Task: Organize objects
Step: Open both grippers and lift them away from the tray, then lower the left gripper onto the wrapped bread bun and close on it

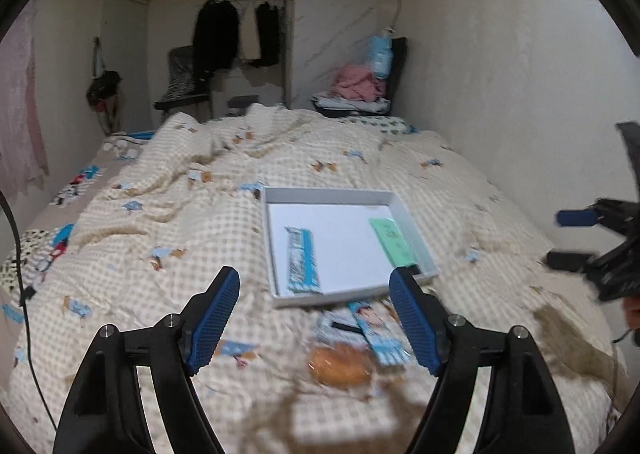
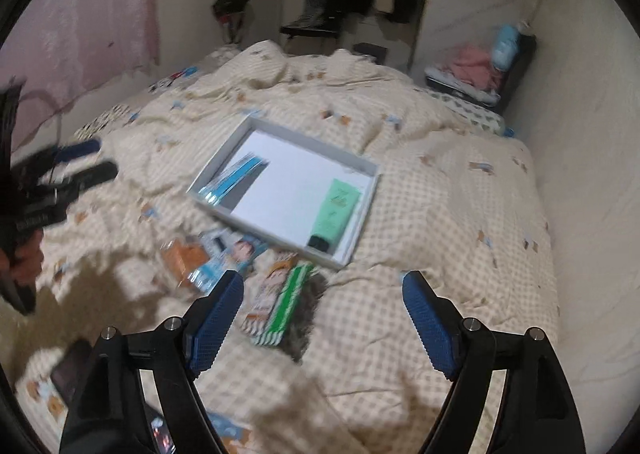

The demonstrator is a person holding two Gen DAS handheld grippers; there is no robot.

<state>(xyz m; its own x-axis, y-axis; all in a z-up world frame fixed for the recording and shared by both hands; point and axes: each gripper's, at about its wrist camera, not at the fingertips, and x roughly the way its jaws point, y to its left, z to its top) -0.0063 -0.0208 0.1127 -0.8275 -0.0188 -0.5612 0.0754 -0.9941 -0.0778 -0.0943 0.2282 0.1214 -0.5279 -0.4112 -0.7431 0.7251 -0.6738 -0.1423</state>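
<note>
Counting grippers: two, the left gripper (image 1: 314,308) and the right gripper (image 2: 322,312), both spread wide, holding nothing, above the quilt (image 1: 168,213).
Box: one shallow white box (image 1: 280,195) on the quilt, just beyond the fingers.
Inside the box: two things, a blue striped packet (image 1: 303,261) at the left and a green tube (image 2: 338,207) with a black cap at the right.
Outside the box: a blurred heap near its front edge, with an orange round item (image 1: 342,366), a blue pictured packet (image 1: 378,332) and a green striped packet (image 2: 288,304); exact count unclear.

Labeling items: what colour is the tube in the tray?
Mint green tube, black cap; clearest in right wrist view.
</note>
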